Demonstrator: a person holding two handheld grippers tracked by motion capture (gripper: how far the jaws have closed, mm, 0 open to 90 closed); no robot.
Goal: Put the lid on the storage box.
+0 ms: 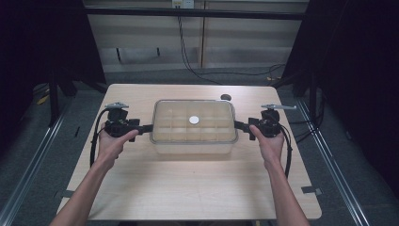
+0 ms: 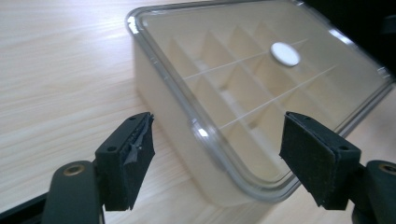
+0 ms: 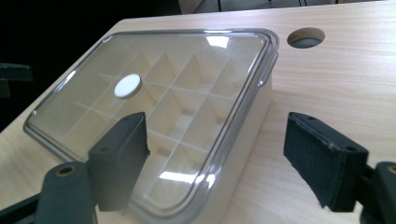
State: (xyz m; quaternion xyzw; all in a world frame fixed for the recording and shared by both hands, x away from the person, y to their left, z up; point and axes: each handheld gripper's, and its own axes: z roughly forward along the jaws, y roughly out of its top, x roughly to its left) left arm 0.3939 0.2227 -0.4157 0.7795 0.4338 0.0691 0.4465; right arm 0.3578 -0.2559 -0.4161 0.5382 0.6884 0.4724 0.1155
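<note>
We find a pale compartment box [image 1: 193, 140] standing on the wooden table [image 1: 188, 188], roughly central left to right and in the far half of the top. A clear lid [image 1: 194, 120] sits on it, its rim flush all round as far as we can tell. A small white round disc [image 1: 194, 120] lies at the middle of the lid. Through the lid we see dividers forming a grid of compartments; we cannot tell whether anything lies in them.

We note the left gripper [image 1: 147, 127] at the box's left end, held in the person's left hand [image 1: 113, 143]. In the left gripper view its two black jaws stand wide apart, one over bare table and the other over the near corner of the lid [image 2: 261, 88]; the pads press on nothing and the box [image 2: 187, 154] lies ahead of them, apart.

We note the right gripper [image 1: 241, 126] at the box's right end, held in the right hand [image 1: 267, 143]. In the right gripper view its jaws also stand wide apart, gripping nothing: one pad shows in front of the lid [image 3: 154, 93], the other over bare table.

A round hole [image 1: 226, 97] in the table top lies just beyond the box's far right corner, also seen in the right gripper view [image 3: 306, 37].
</note>
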